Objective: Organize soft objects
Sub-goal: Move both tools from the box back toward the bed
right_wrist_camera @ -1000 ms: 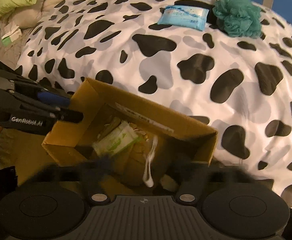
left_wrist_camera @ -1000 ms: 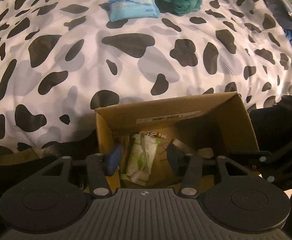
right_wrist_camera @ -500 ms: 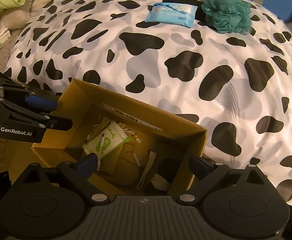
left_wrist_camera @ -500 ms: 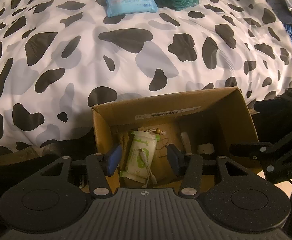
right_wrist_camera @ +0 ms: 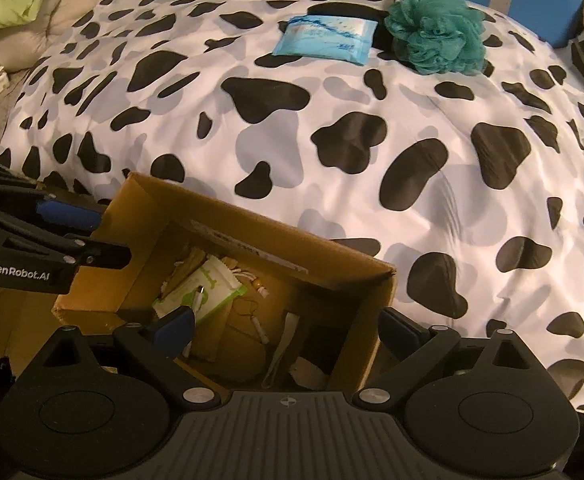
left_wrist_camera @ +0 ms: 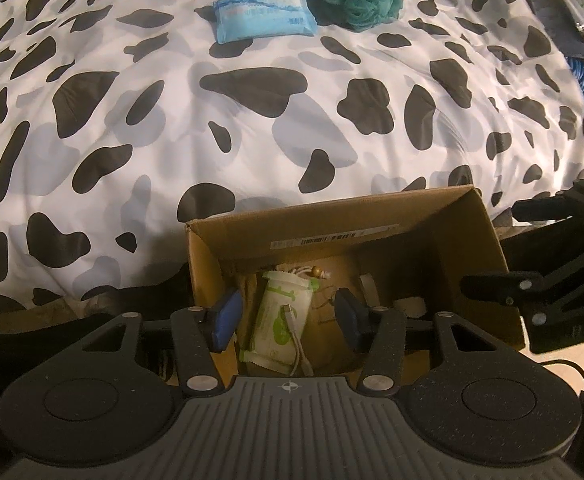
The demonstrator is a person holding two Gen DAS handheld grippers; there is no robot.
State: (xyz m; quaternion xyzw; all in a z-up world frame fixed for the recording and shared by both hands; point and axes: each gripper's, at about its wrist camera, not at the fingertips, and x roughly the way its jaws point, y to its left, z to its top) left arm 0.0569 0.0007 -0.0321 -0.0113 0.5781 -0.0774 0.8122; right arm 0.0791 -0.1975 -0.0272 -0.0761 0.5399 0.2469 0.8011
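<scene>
The cardboard box (right_wrist_camera: 228, 240) sits below both grippers. The right gripper (right_wrist_camera: 288, 326) gapes wide, empty. The left gripper (left_wrist_camera: 288, 316), half-open, holds nothing above the green wipes pack (left_wrist_camera: 280, 316).

You are facing a bed (right_wrist_camera: 331, 160) covered in a cow-spotted duvet. On its far side lie a blue wipes pack (right_wrist_camera: 325, 40) and a teal bath pouf (right_wrist_camera: 435, 32), just beside each other.

Both wrist views steeply downward, close over cardboard box (left_wrist_camera: 443, 216), sharing bedspread (right_wrist_camera: 371, 92)
</scene>
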